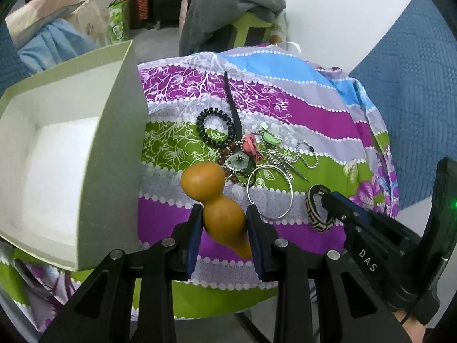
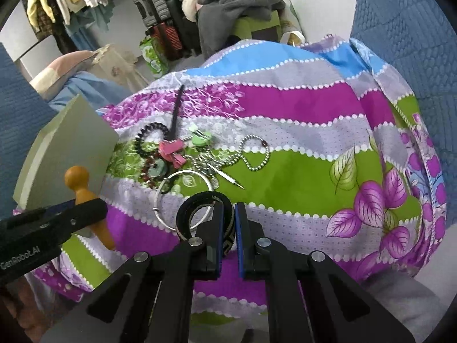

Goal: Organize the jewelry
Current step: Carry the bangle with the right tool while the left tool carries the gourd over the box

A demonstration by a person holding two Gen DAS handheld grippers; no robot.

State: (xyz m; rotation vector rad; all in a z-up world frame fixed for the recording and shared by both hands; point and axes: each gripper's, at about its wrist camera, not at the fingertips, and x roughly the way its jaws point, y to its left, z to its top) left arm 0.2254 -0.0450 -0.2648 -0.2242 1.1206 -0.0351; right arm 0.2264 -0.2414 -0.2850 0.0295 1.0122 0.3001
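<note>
Now left tool (image 1: 224, 223) grips gourd (image 1: 212, 197); right tool (image 2: 228, 223) pinches woven bangle (image 2: 200, 214).

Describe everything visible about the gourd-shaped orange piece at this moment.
The gourd is smooth, glossy, orange-brown and two-lobed with a narrow waist, like polished wood or dried gourd. The left gripper is shut on one lobe; the other points ahead and its tapered tip points back. It appears held above the striped cloth, beside the open box.

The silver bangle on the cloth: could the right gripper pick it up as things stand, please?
Probably not yet: the right gripper is shut on the woven bracelet, though the silver bangle lies uncovered just beyond.
</note>
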